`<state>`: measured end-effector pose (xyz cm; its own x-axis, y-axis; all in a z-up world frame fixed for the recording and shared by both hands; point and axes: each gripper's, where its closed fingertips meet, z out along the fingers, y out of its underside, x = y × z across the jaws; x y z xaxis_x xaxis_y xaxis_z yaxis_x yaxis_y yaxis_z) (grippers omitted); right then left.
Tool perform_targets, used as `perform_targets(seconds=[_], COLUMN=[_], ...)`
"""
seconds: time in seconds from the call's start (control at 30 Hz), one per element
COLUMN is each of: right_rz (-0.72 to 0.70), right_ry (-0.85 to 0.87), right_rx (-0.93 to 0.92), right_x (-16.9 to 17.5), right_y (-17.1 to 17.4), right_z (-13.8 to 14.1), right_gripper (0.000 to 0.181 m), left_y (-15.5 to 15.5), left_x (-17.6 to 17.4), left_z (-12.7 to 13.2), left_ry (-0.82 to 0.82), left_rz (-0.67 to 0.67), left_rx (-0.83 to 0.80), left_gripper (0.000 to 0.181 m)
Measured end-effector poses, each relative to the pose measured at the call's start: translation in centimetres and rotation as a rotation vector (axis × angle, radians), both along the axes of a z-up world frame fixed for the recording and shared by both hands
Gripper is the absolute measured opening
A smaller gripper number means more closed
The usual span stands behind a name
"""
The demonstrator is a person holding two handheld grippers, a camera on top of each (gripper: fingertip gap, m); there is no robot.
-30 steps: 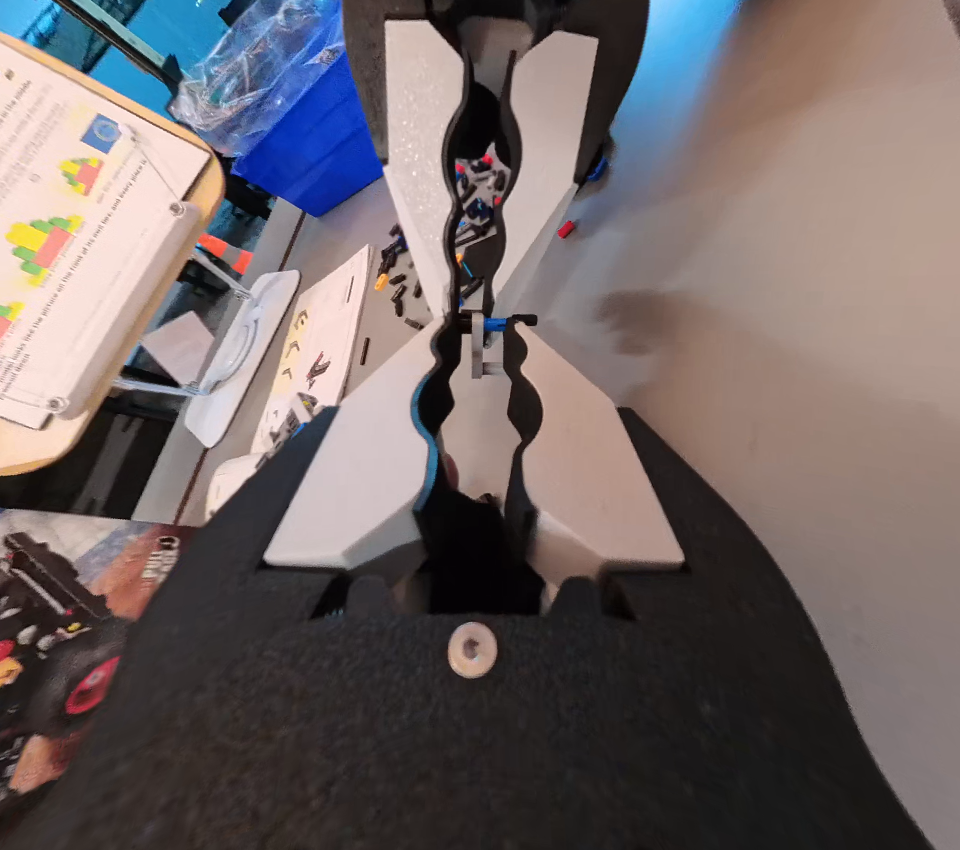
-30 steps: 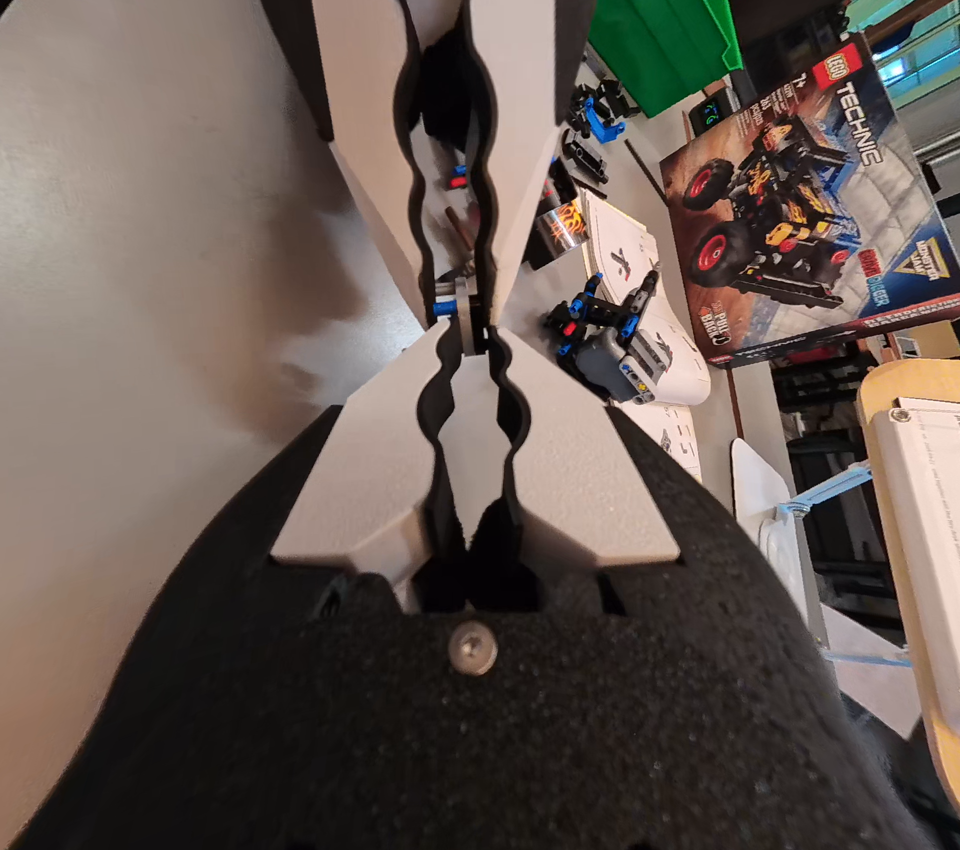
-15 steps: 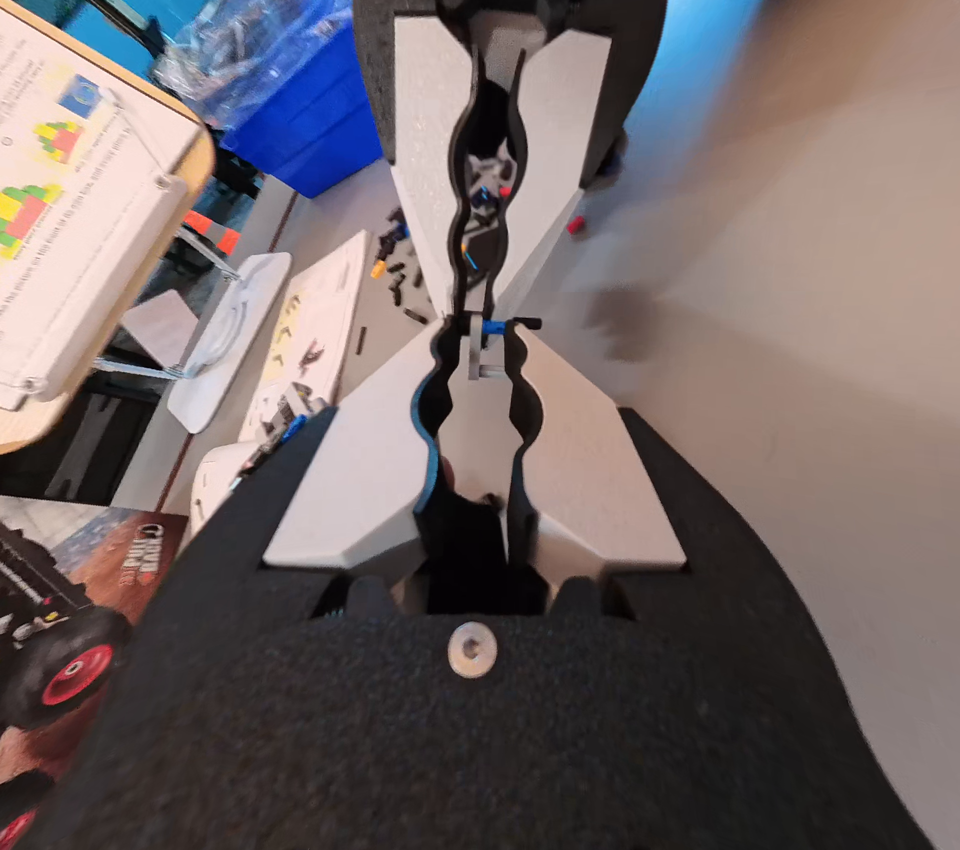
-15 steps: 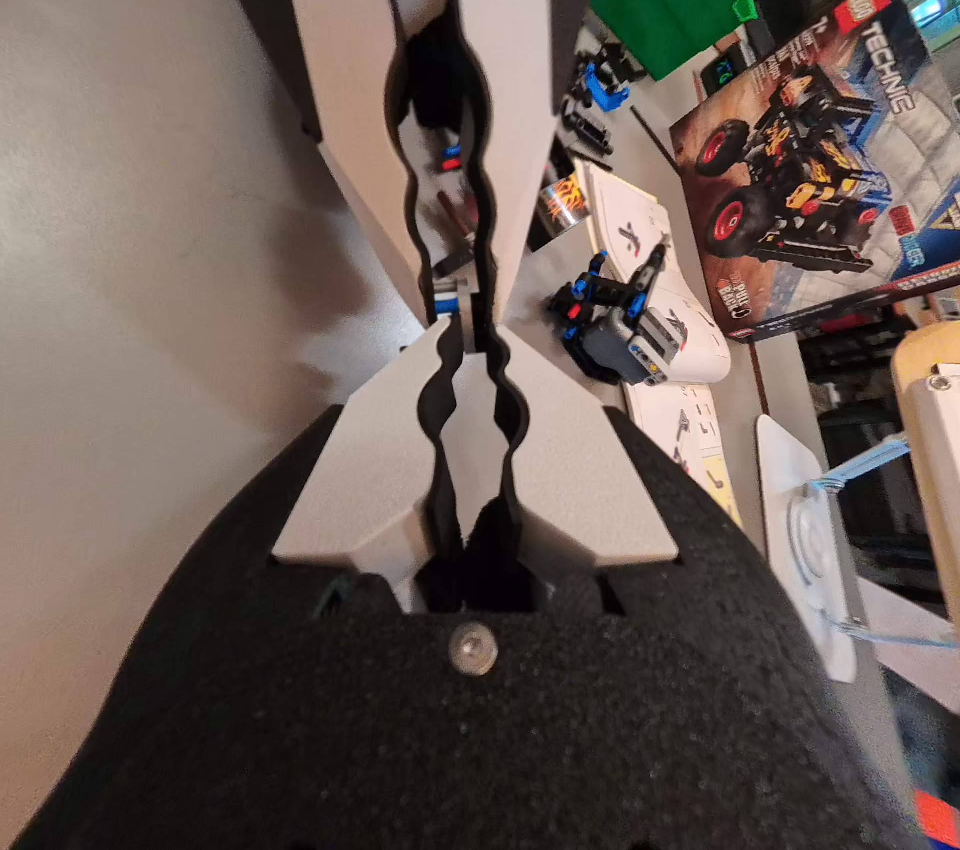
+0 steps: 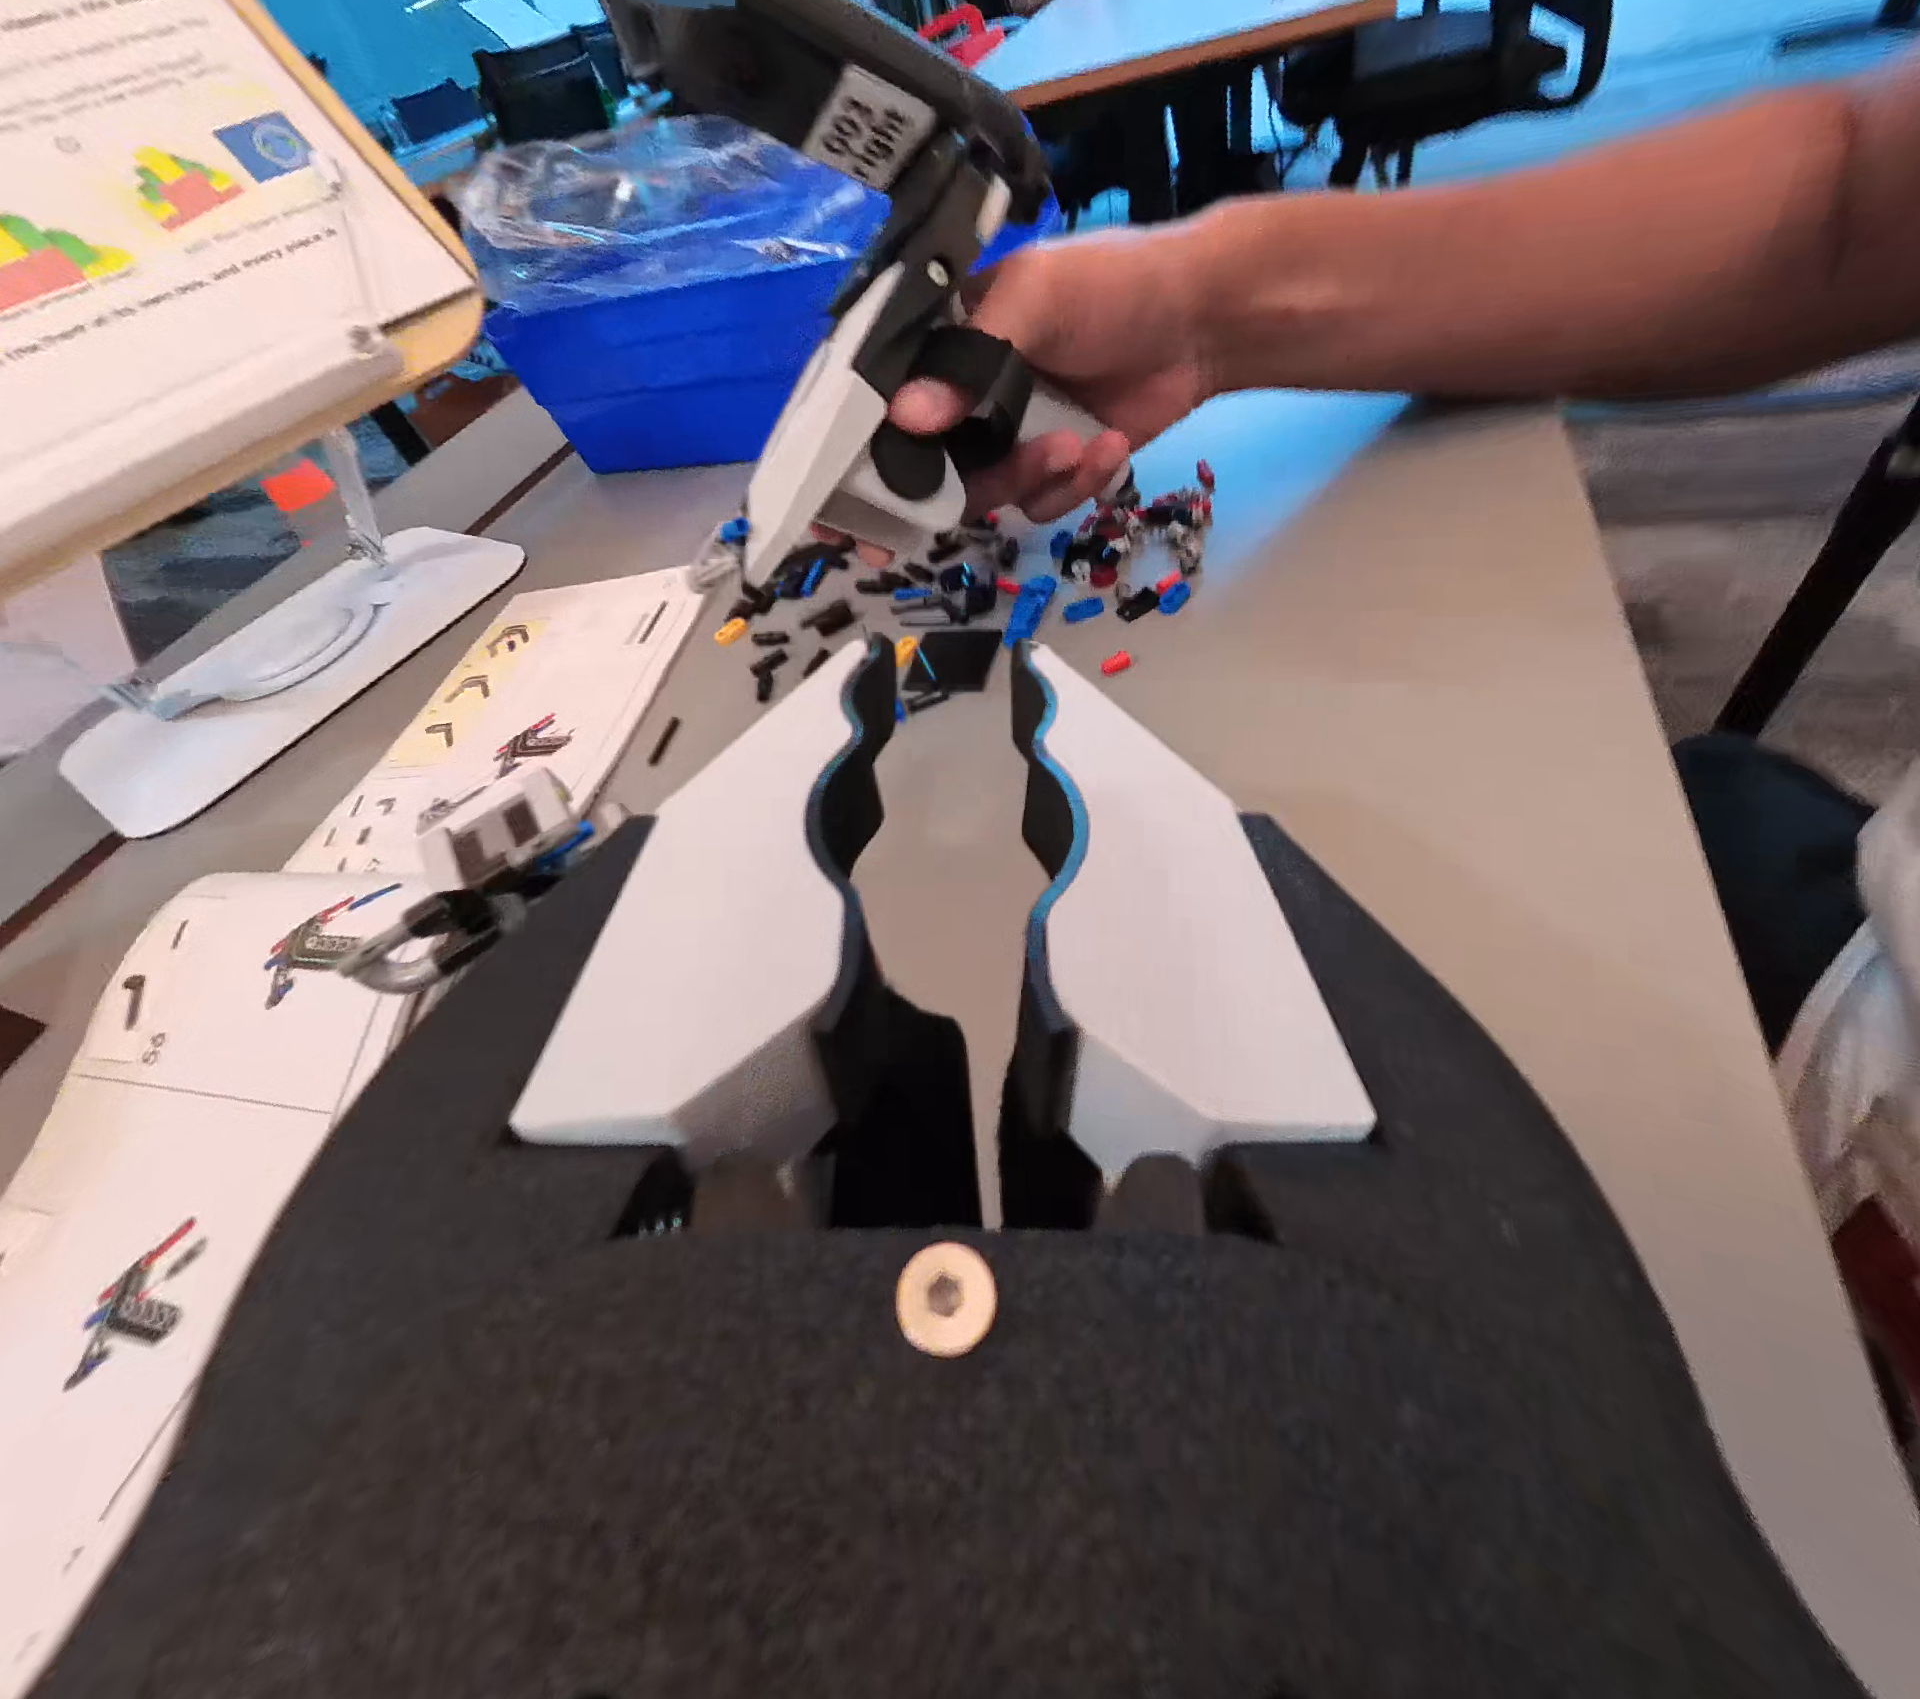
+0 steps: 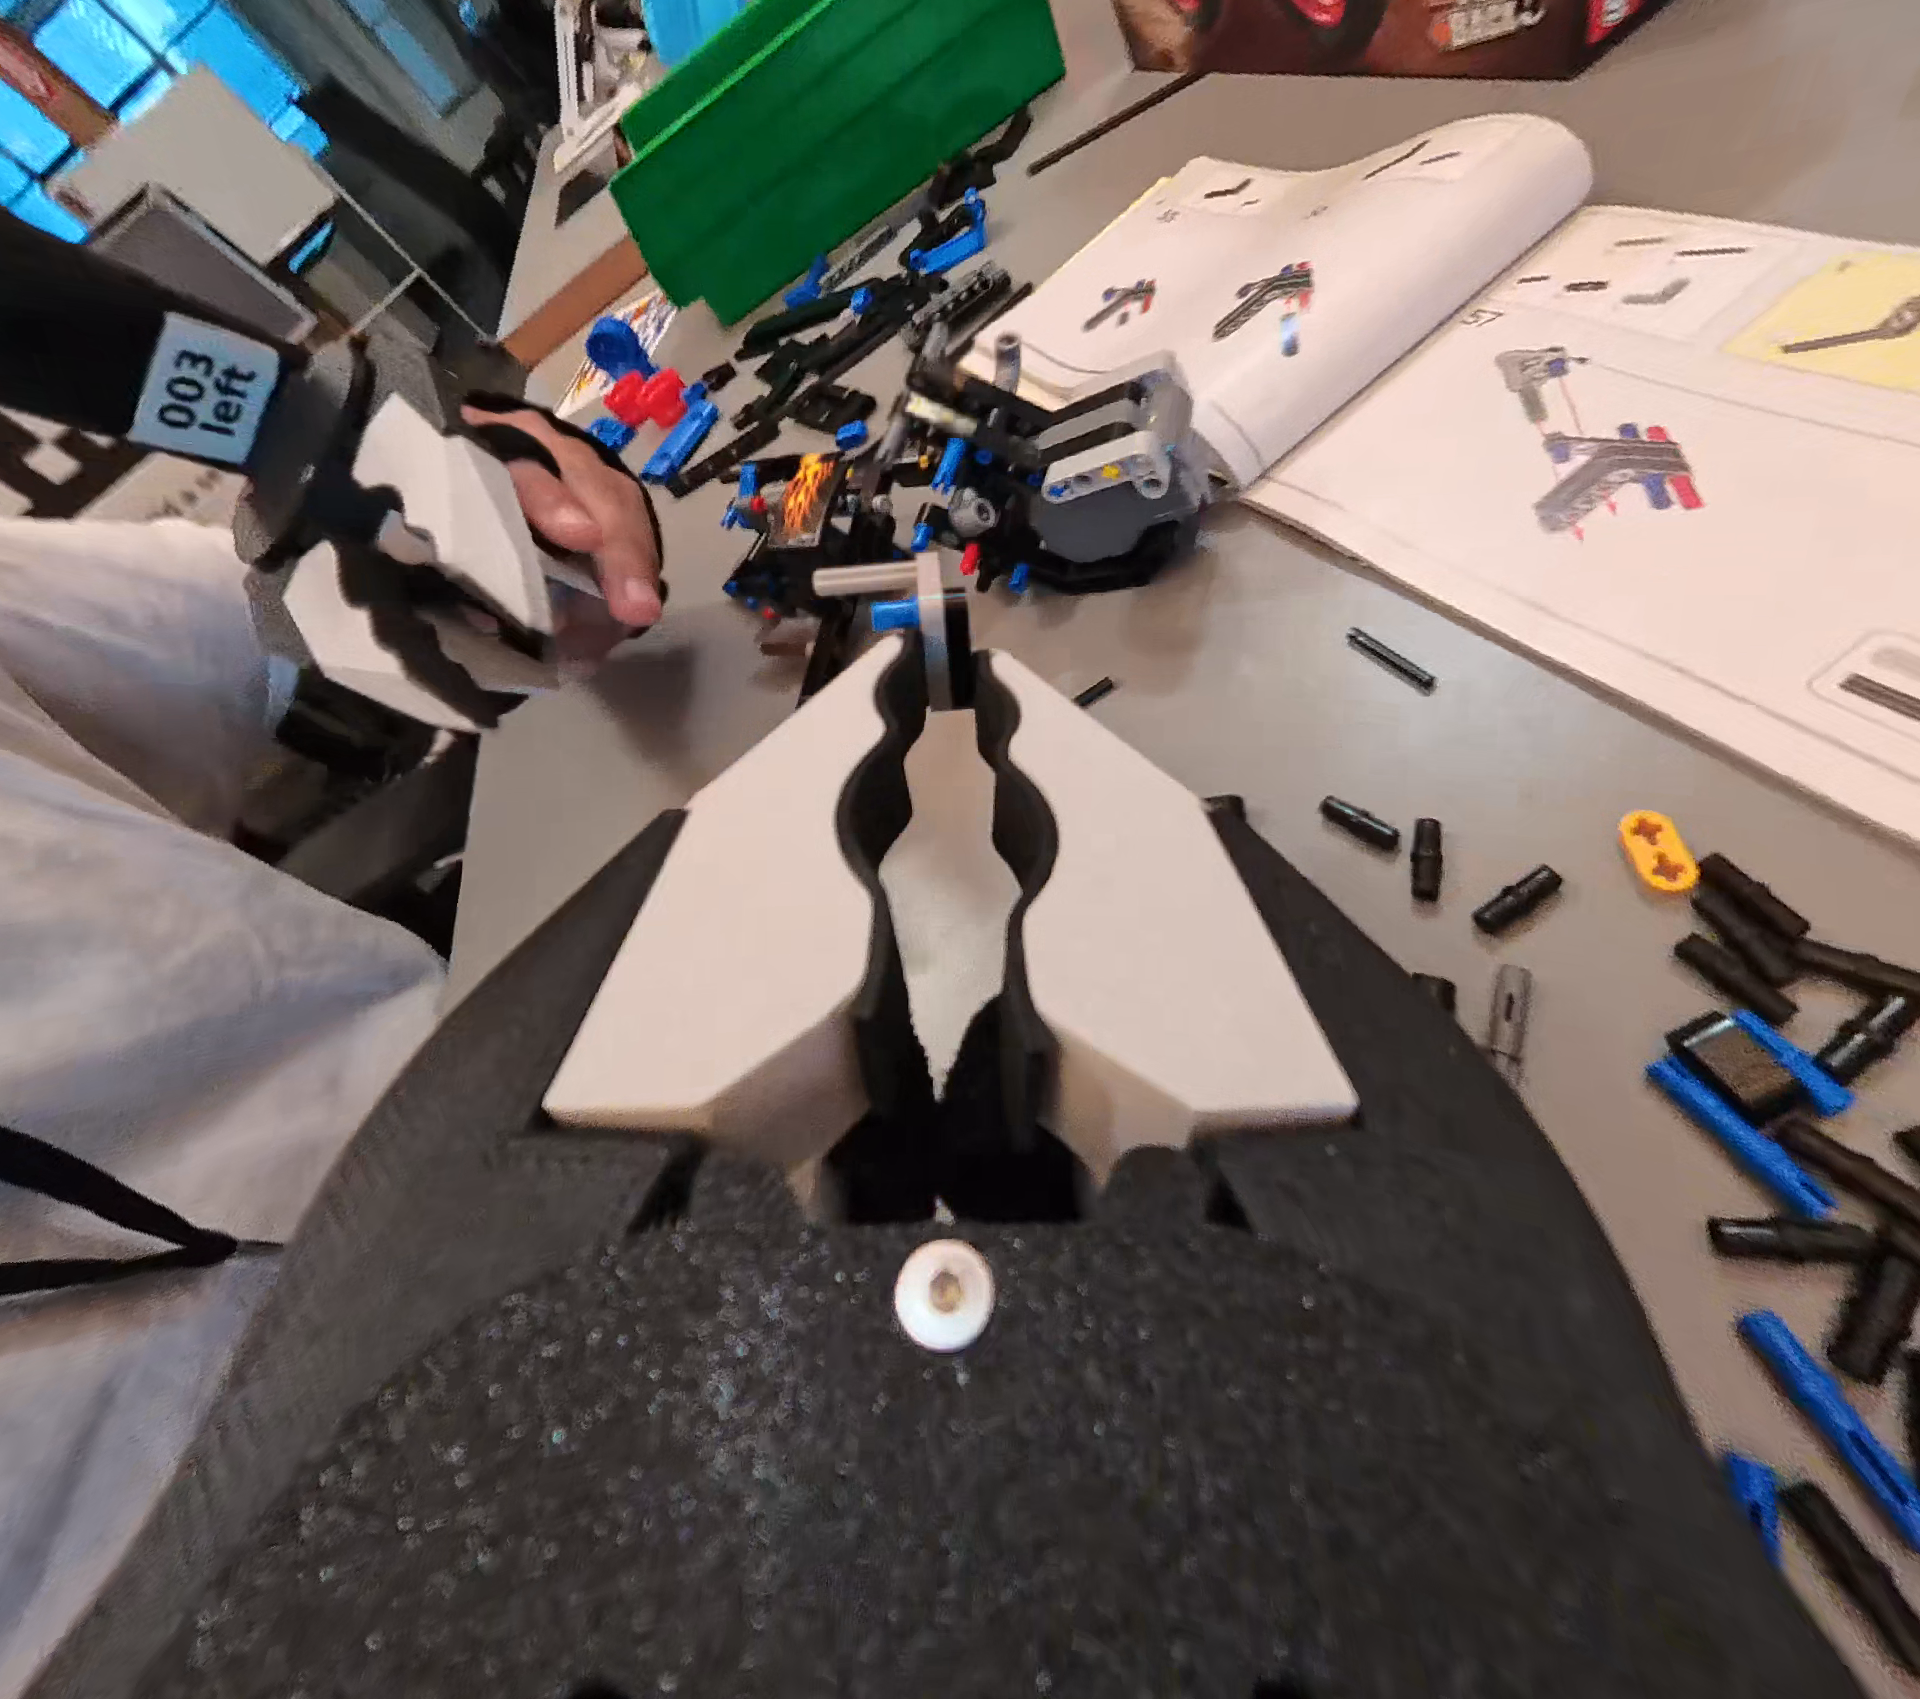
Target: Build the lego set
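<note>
Green bin (image 6: 831, 122), blue bin (image 5: 675, 340), yellow two-hole piece (image 6: 1658, 849), flame-patterned black panel (image 6: 805, 496)

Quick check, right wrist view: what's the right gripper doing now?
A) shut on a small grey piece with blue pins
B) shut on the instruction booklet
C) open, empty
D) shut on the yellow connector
A: the right gripper has its jaws closed on the small grey piece with blue pins, held above the table; the yellow connector lies loose on the table beside the instruction booklet.

A small grey piece (image 6: 940, 626) with a blue pin stood up, pinched. The half-built car (image 6: 1049, 470) sat behind it.
</note>
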<state>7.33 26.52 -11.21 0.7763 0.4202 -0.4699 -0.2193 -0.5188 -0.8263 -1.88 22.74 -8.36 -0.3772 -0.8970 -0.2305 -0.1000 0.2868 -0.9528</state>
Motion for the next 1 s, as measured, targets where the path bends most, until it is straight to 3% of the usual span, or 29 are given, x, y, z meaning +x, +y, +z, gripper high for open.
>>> perform_targets(seconds=[0.1,0.2,0.33,0.43,0.57,0.63,0.83,1.0], right_rz=[-0.047,-0.041,0.12,0.169,0.192,0.201,0.175,0.135], right_ry=[-0.002,-0.125,-0.381,-0.552,-0.598,-0.608,-0.651,-0.641], right_rx=[-0.009,-0.054,-0.112,-0.132,-0.14,-0.152,-0.138,-0.146], right_x=[0.9,0.8,-2.6,-3.7,-4.4,-4.3,-3.9,-3.0], right_y=[0.2,-0.1,-1.4,-1.9,-2.1,-2.2,-1.9,-1.7], right_z=[0.1,-1.2,-4.3,-6.1,-6.9,-7.4,-7.5,-7.1], right_gripper=[0.008,0.008,0.008,0.008,0.008,0.008,0.008,0.008], left_y=[2.8,6.6,11.0,12.0,13.9,14.6,16.4,17.0], left_x=[-0.5,-0.9,-0.7,-0.4,-0.1,-0.3,-1.2,-0.9], left_z=[2.5,4.2,3.2,2.1,3.3,2.7,1.6,-0.4], left_ry=[-0.001,-0.001,0.071,0.153,0.049,0.056,-0.002,0.059], left_rz=[0.038,0.107,0.247,0.276,0.325,0.343,0.421,0.482], left_rx=[-0.128,-0.22,-0.207,-0.202,-0.212,-0.204,-0.025,0.08], left_gripper=[0.02,0.02,0.019,0.021,0.021,0.021,0.013,0.001])
